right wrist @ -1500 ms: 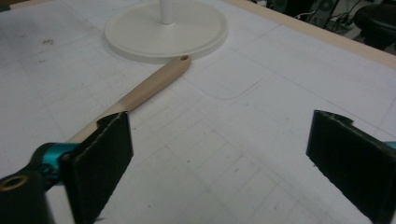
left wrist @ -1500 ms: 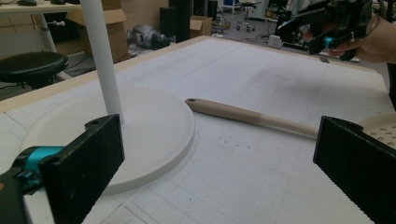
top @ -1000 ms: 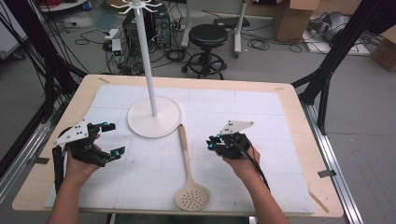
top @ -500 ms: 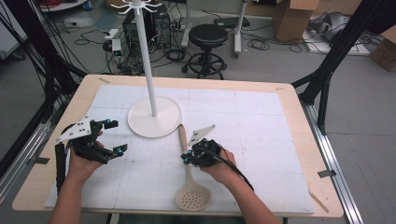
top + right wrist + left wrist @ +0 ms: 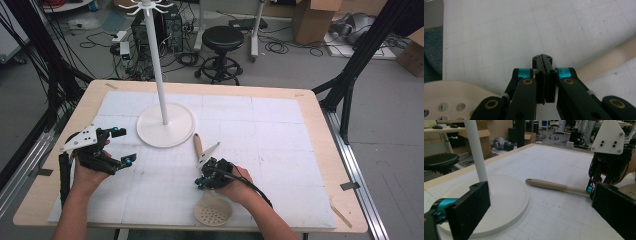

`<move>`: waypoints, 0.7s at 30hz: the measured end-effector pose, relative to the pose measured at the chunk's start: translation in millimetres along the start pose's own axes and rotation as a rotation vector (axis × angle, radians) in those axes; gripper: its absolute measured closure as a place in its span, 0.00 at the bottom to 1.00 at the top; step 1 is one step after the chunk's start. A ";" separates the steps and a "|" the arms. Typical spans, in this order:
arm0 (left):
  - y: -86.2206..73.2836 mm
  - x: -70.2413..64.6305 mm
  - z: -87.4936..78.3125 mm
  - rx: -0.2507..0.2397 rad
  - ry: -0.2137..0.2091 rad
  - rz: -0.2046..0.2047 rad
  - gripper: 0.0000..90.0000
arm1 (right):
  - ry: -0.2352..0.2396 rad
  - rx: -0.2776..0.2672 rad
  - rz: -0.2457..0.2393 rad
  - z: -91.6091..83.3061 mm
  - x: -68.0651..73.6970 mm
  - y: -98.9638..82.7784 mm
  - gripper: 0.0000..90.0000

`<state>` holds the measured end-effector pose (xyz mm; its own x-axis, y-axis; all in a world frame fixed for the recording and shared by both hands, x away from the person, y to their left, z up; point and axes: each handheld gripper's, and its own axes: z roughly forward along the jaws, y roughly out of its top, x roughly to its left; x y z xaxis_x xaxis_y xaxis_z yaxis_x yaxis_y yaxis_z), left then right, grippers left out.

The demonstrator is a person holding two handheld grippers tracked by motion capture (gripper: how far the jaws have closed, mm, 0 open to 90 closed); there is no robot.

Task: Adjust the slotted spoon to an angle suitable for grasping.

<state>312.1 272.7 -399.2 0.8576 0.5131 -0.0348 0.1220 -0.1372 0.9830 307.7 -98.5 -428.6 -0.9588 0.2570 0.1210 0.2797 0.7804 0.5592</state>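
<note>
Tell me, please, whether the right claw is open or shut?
Shut: the right claw has its two black jaws pressed flat together, nothing between them, above the slotted spoon.

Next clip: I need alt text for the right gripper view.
The right gripper fills the lower middle with its black jaws pressed shut, nothing visibly between them, over a white gridded mat. A beige slotted spoon passes beneath: its perforated bowl lower left, its handle running off to the right.

The counter (image 5: 320, 107) had a light wooden top. A white gridded mat (image 5: 270, 135) covered most of it. On the mat stood a white round-based stand (image 5: 165, 125), far left of centre; a beige slotted spoon (image 5: 210, 200) lay near centre.
</note>
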 end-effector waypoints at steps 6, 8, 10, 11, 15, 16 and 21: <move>-0.1 0.0 -0.3 0.003 0.001 0.000 0.03 | -0.004 0.022 0.019 -11.7 -2.7 -12.8 1.00; -0.1 -0.6 0.2 0.006 0.000 0.001 0.03 | -0.011 0.023 0.024 -16.1 -3.9 -18.8 1.00; -0.4 -0.5 0.7 0.011 0.000 0.003 0.03 | -0.020 0.020 0.045 -22.5 -6.4 -27.2 1.00; -0.4 -0.5 1.0 0.010 0.001 0.003 0.03 | -0.020 0.020 0.045 -22.5 -6.4 -27.2 1.00; -0.5 0.0 0.8 0.009 0.004 0.001 0.03 | -0.019 0.015 0.063 -27.3 -9.2 -33.5 1.00; -0.6 -0.1 0.7 0.011 0.004 0.001 0.03 | -0.016 0.011 0.066 -27.7 -10.1 -34.4 1.00; -0.5 -1.3 1.5 0.019 0.002 0.006 0.03 | -0.029 -0.049 0.098 -37.1 -15.5 -32.9 1.00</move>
<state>311.6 270.7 -399.8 0.8573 0.5140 -0.0289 0.1265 -0.1560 0.9796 311.5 -149.3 -418.5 -0.9251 0.3475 0.1531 0.3682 0.7222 0.5855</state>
